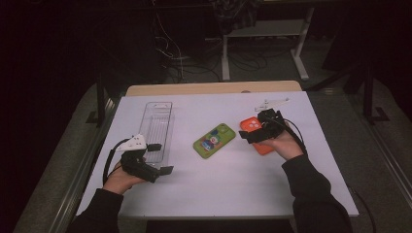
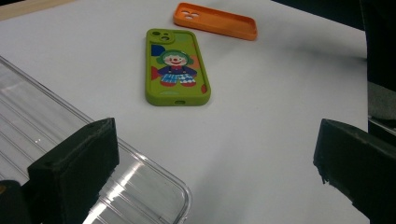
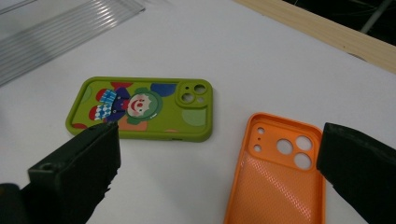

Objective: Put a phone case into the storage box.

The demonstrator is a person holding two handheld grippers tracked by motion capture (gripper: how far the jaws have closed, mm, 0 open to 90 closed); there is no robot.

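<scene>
1. The right claw (image 1: 254,134) hovers with its two black jaws spread wide, pinching nothing; in the right gripper view (image 3: 219,172) the gap between them stands open over the white desk (image 1: 218,189).
2. Just under and beside that claw lies the orange soft-plastic phone case (image 3: 280,186), hollow side up, its dimpled inner face and round camera holes showing. Its camera end sits between the jaws in the right gripper view, nearer the right-hand jaw; whether a jaw touches it, I cannot tell.
3. Near it, apart on the desk, lies the green phone case with a clown picture (image 3: 144,109), flat, printed back up, camera cut-outs at one end.
4. The left claw (image 1: 163,158) is also spread and holds nothing; in the left gripper view (image 2: 215,163) one jaw stands over the corner of the clear ribbed plastic tray (image 2: 42,135).
5. From there the green case (image 2: 176,67) lies well ahead, and the orange case (image 2: 215,21) beyond it.
</scene>
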